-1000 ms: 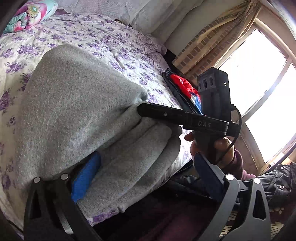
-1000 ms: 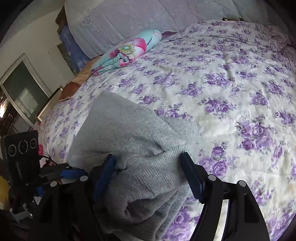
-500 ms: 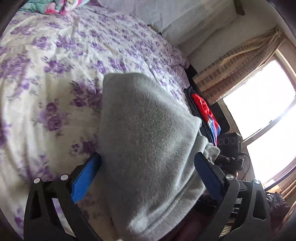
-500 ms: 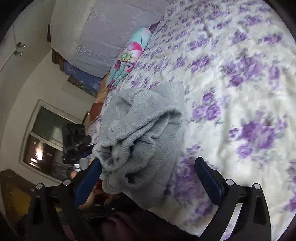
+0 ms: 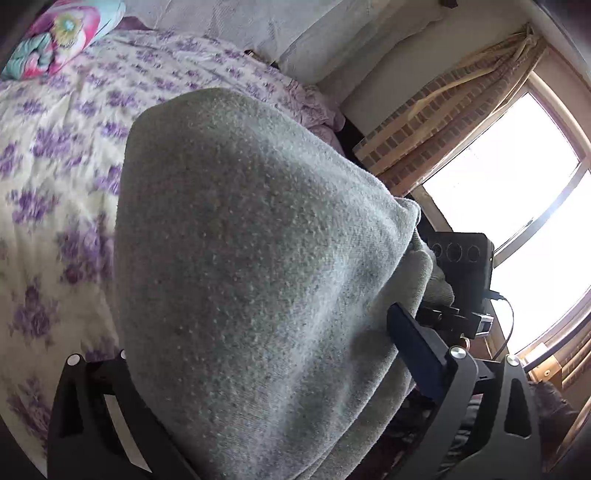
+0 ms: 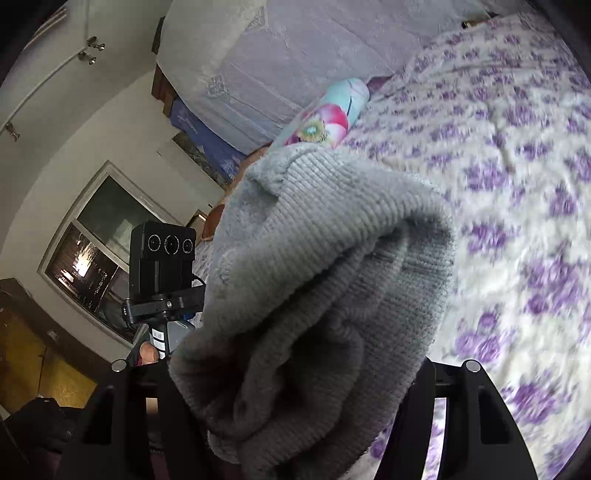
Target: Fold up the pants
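The folded grey knit pants (image 5: 251, 280) form a thick bundle lifted over the floral bed. They fill the space between the wide-spread fingers of my left gripper (image 5: 266, 354); only its right blue pad (image 5: 413, 347) shows, the left one is hidden by cloth. In the right wrist view the pants' ribbed end (image 6: 332, 280) bulges between the wide-spread fingers of my right gripper (image 6: 295, 384), whose pads are hidden. Each gripper shows in the other's view, the right one (image 5: 461, 280) and the left one (image 6: 164, 273), at opposite ends of the bundle.
The bed has a white cover with purple flowers (image 6: 517, 221). A colourful floral pillow (image 5: 55, 33) lies near the headboard, also in the right wrist view (image 6: 325, 118). A bright window with curtains (image 5: 517, 184) stands beside the bed. A dark window (image 6: 99, 243) is on the other wall.
The bundle of pants has come off the bed and closer to both cameras. Both grippers have tilted and moved along with it, staying at its two ends.
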Demonstrator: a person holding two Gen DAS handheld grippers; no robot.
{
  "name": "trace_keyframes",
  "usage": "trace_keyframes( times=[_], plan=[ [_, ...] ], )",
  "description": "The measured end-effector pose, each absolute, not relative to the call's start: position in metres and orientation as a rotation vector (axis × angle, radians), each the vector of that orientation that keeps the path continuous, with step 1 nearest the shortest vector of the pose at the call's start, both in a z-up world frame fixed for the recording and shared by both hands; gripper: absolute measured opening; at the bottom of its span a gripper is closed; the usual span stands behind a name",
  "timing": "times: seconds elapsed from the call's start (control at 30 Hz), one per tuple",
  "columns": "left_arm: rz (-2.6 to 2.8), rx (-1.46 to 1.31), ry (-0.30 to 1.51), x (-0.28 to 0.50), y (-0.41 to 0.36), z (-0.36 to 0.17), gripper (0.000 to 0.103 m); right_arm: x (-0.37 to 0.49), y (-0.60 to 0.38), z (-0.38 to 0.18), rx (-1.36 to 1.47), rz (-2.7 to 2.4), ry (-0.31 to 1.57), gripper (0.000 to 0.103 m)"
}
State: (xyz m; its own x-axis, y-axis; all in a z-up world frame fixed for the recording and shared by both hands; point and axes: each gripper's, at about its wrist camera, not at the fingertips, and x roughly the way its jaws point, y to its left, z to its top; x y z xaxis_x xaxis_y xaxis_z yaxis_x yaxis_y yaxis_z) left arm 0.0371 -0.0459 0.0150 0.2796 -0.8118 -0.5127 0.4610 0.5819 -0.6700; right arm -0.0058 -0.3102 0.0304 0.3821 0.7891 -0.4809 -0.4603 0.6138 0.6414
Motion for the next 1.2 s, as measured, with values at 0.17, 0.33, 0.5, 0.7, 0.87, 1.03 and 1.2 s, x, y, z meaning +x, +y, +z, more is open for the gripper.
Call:
trace_keyframes(
  times=[0.17,0.33,0.5,0.7,0.87,1.03,1.2],
  plan=[
    [-0.856,-0.433,0.905,0.129,-0.067,0.062,0.098,0.085,-0.317,0.076,0.403,0.773,0.795,0.065],
    [-0.802,-0.486,0.867,0.250,-0.073,0.087,0.098,0.197,-0.320,0.098,0.381,0.685,0.740,0.080],
    [-0.518,-0.509,1.063,0.370,-0.063,0.006,0.098,0.309,-0.325,0.023,0.340,0.340,0.788,0.099],
    [-0.332,-0.557,1.080,0.347,-0.002,-0.024,0.098,0.267,-0.362,-0.005,0.398,0.288,0.751,0.081],
    [-0.389,-0.452,0.903,0.230,0.003,0.044,0.098,0.141,-0.369,0.067,0.296,0.384,0.556,0.092],
    [-0.309,-0.170,0.765,0.094,-0.029,0.095,0.098,0.006,-0.364,0.124,0.142,0.388,0.439,0.100],
    [-0.277,-0.045,0.537,-0.051,-0.041,0.142,0.098,-0.100,-0.368,0.143,0.102,0.382,0.398,0.100]
  ],
)
